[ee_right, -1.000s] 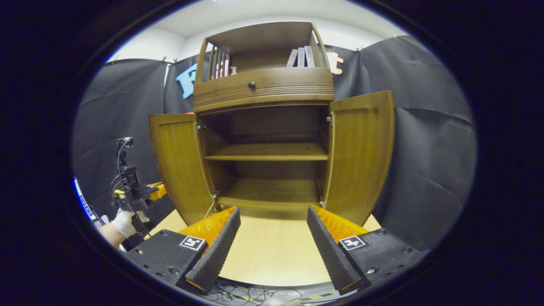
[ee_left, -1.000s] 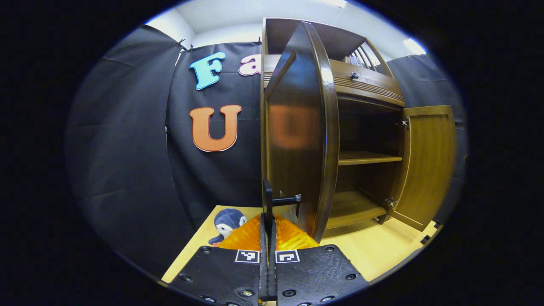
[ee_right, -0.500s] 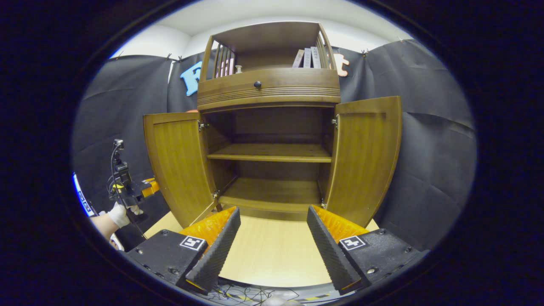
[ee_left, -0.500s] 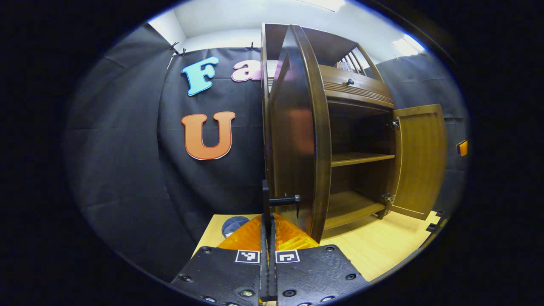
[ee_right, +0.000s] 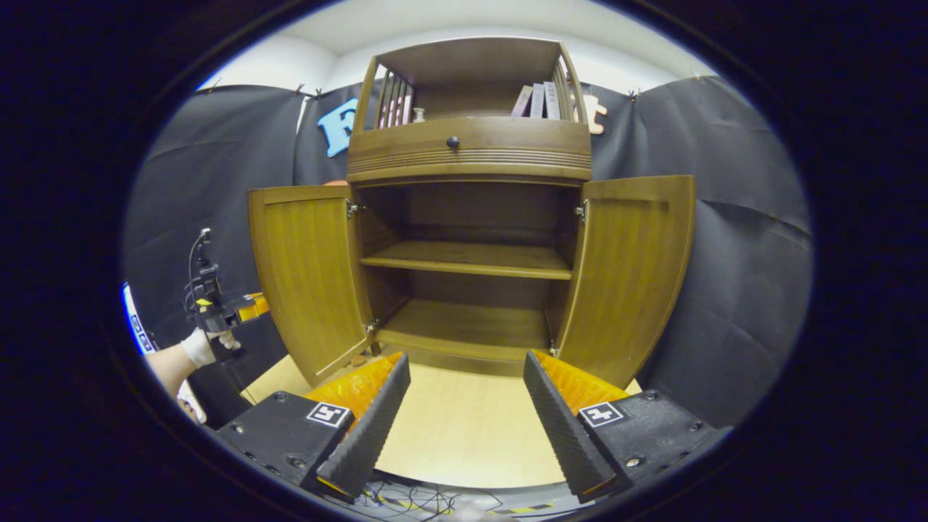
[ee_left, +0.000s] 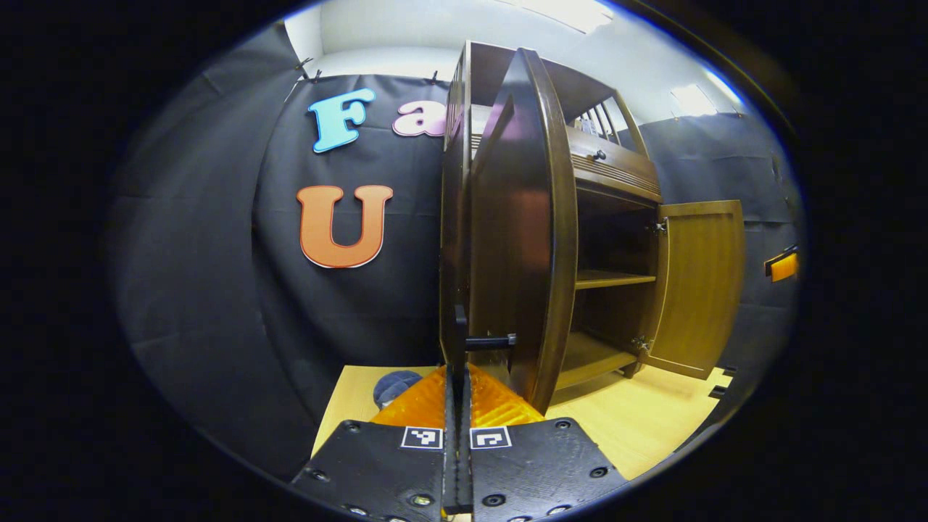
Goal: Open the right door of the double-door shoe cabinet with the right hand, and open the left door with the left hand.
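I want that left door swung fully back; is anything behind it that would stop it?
Nothing visible. The left door stands wide open, with only black cloth beyond it; the space directly behind the door is hidden.

Nothing legible stands on the shoe cabinet (ee_right: 471, 167) or its doors. On the top shelf above the cabinet's drawer, the books (ee_right: 538, 100) show spines too small to make out. Below the cabinet, square black-and-white coded markers sit on the left gripper (ee_left: 457, 377) and the right gripper (ee_right: 464, 413); they carry patterns, not words or numbers.
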A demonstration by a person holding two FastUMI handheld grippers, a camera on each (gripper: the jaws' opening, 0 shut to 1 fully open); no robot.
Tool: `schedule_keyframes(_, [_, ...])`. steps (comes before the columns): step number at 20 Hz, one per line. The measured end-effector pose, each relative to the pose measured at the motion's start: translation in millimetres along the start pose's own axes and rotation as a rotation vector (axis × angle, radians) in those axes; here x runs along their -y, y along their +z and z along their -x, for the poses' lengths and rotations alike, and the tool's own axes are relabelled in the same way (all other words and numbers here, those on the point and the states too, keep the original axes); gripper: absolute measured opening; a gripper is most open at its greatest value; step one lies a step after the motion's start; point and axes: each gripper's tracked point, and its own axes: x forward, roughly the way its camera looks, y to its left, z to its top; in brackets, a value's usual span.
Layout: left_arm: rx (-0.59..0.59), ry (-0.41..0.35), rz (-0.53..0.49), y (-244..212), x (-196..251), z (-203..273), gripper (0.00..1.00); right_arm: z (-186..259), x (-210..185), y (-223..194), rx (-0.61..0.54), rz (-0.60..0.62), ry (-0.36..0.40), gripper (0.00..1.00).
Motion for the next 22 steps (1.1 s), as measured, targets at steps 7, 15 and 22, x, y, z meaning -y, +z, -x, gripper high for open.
schedule_keyframes(7, [-0.048, -0.011, -0.014, -3, 0, 5, 0.06, 3, -7, -5, -0.005, 0.010, 0.015, 1.00])
schedule_keyframes(15, [-0.042, 0.142, -0.017, 1, -29, 52, 0.88, -3, -5, -6, 0.006, 0.003, 0.009, 1.00])
schedule_keyframes(22, [-0.040, 0.340, -0.079, 37, -20, 101, 0.97, -11, 1, 0, 0.034, -0.015, -0.004, 1.00])
